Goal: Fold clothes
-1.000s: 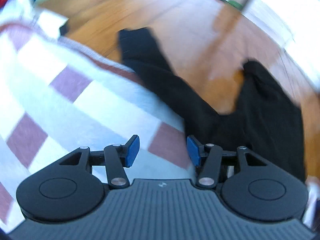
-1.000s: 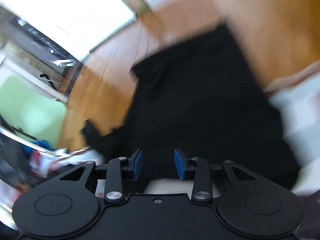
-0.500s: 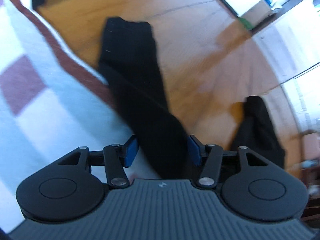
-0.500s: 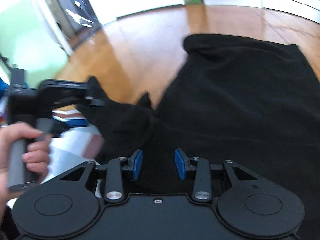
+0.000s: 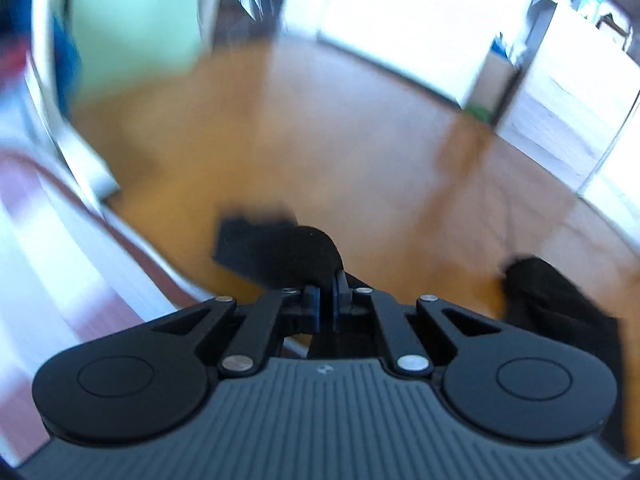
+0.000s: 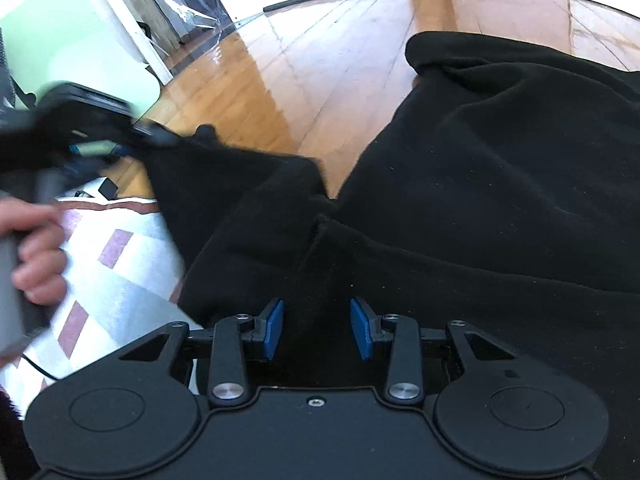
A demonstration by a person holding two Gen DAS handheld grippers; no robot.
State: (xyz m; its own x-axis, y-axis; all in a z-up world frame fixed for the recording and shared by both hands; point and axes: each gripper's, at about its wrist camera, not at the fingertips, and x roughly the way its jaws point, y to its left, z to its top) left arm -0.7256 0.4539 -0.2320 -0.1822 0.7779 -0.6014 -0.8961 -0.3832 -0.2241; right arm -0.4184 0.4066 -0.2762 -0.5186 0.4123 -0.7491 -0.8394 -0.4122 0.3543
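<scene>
A black garment lies spread over the wooden floor and partly over a checked rug. Its sleeve is pinched between the blue pads of my left gripper, which is shut on it and holds it lifted off the floor. In the right wrist view the left gripper shows at the left, blurred, held by a hand, with the sleeve stretched from it. My right gripper hovers open just above the garment's body, nothing between its pads. Another part of the garment sits at the right.
A white rug with maroon squares lies at the left under the garment's edge. Wooden floor stretches ahead. A green-fronted cabinet and white wall stand at the back left. A thin cable crosses the rug's near edge.
My left gripper has shut on the black sleeve and lifted it, swinging up and away from the rug. The right gripper stays open over the garment's body.
</scene>
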